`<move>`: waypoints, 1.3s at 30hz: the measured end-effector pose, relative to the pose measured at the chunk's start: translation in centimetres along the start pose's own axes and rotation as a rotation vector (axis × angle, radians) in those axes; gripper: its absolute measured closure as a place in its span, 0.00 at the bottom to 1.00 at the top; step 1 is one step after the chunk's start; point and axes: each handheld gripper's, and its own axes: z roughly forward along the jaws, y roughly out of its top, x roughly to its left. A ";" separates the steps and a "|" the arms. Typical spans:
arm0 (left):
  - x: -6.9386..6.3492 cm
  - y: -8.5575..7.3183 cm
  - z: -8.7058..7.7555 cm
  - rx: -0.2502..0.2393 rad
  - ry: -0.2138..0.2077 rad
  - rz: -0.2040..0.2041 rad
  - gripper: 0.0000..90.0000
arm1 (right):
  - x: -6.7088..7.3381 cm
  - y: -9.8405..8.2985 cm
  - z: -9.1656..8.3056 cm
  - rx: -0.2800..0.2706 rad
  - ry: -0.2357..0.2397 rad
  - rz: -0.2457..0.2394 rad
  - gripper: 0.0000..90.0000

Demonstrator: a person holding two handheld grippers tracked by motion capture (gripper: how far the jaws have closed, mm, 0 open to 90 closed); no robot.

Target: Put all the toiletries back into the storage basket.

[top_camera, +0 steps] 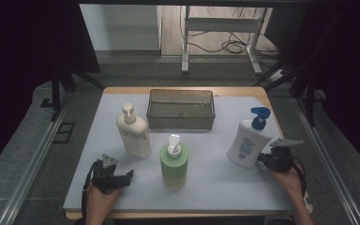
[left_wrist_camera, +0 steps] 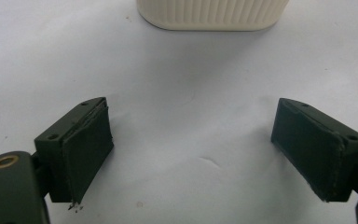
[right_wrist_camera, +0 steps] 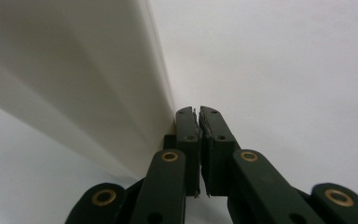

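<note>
My left gripper (top_camera: 124,178) rests low on the white sheet at the front left, open with nothing between its fingers (left_wrist_camera: 192,107). Just ahead of it stands a cream pump bottle (top_camera: 133,133), whose ribbed base (left_wrist_camera: 212,14) is at the top of the left gripper view. My right gripper (top_camera: 262,159) is at the front right, shut and empty (right_wrist_camera: 198,111). Its left jaw lies against the lower side of a white bottle with a blue pump (top_camera: 248,140), whose white wall (right_wrist_camera: 74,70) looms close. A green bottle with a white pump (top_camera: 174,164) stands between the two grippers.
A dark mesh basket (top_camera: 180,123) sits at the back middle of the white sheet (top_camera: 215,187). Wooden table edges frame the sheet. Metal rails run along both sides, and a stand with cables is on the floor beyond.
</note>
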 end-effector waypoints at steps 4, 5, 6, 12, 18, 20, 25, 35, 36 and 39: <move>0.0 0.0 0.0 0.000 0.000 0.001 0.13 | 0.8 -0.1 0.2 0.016 0.003 -0.012 0.95; 0.0 0.0 0.0 0.000 0.000 0.001 0.13 | 0.9 -0.1 0.2 0.018 -0.001 -0.017 0.95; 0.0 0.0 0.0 0.000 0.000 0.001 0.13 | 1.0 -0.1 0.2 0.020 0.000 -0.020 0.95; 0.0 0.0 0.0 0.000 0.000 0.000 0.13 | 1.1 -0.3 0.1 0.025 -0.006 -0.010 0.91; 0.0 0.0 0.0 0.000 0.000 0.000 0.13 | 1.0 -0.8 -1.1 0.007 -0.009 0.011 0.87; 0.0 0.0 0.0 0.000 0.000 0.000 0.13 | 1.2 -1.1 -1.5 0.005 -0.011 0.015 0.85; 0.0 0.0 0.0 -0.001 0.000 0.000 0.13 | 1.8 -1.6 -2.5 0.006 -0.021 -0.001 0.79; 0.0 0.0 0.0 -0.001 0.000 -0.001 0.13 | 3.0 -2.3 -3.7 0.005 -0.017 -0.036 0.55; 0.0 0.0 0.0 -0.002 0.000 -0.001 0.13 | 3.1 -2.3 -3.8 0.001 -0.012 -0.037 0.52; 0.0 0.0 0.0 -0.002 0.000 -0.001 0.13 | 3.6 -2.0 -4.0 -0.007 -0.001 -0.052 0.45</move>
